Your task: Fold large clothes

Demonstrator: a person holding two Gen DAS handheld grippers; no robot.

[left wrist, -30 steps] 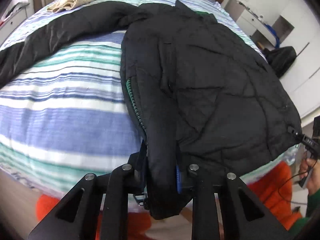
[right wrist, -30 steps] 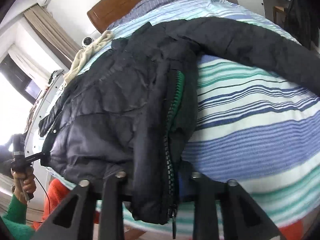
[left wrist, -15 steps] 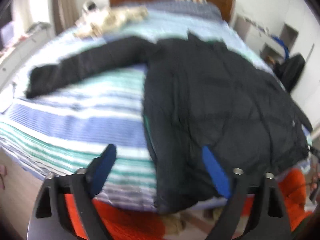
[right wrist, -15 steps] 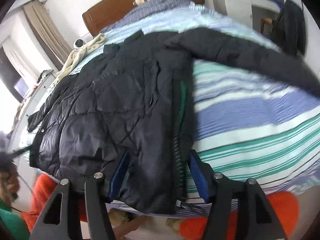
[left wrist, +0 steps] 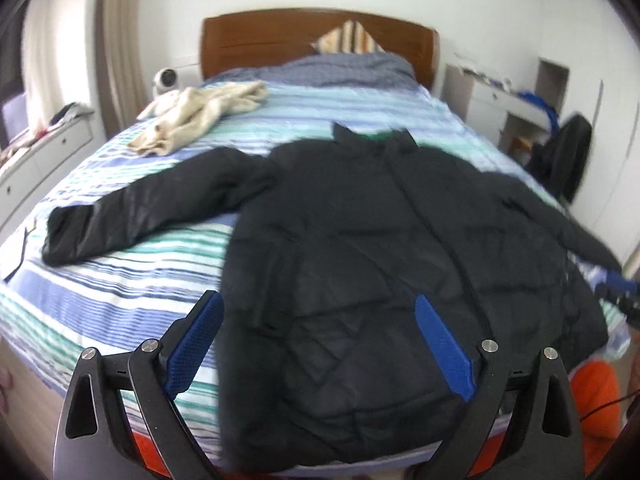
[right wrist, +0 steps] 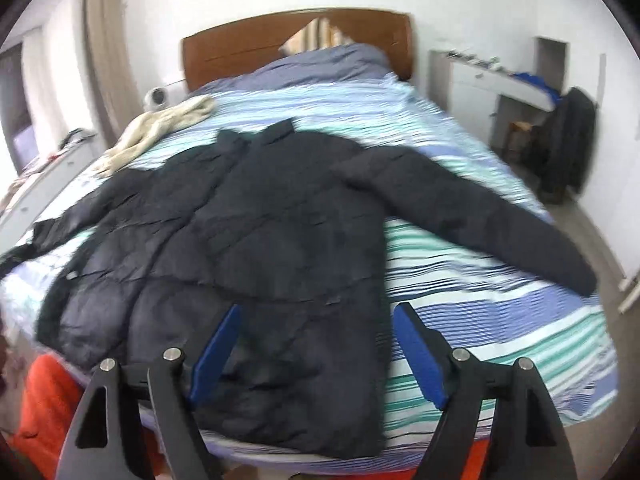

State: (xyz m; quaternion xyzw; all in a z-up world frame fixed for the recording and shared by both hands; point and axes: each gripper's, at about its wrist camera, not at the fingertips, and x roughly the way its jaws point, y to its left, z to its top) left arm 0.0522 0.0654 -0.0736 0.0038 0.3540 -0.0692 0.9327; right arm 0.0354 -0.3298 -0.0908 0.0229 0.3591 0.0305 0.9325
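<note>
Both grippers, left (left wrist: 320, 342) and right (right wrist: 318, 354), jaws now wide, hem released; black jacket (left wrist: 380, 264) lies flat on bed (left wrist: 120, 288).

No readable text, labels, brands, numbers or signs appeared in either wrist view; both were motion-blurred, and nothing legible showed anywhere in them.
</note>
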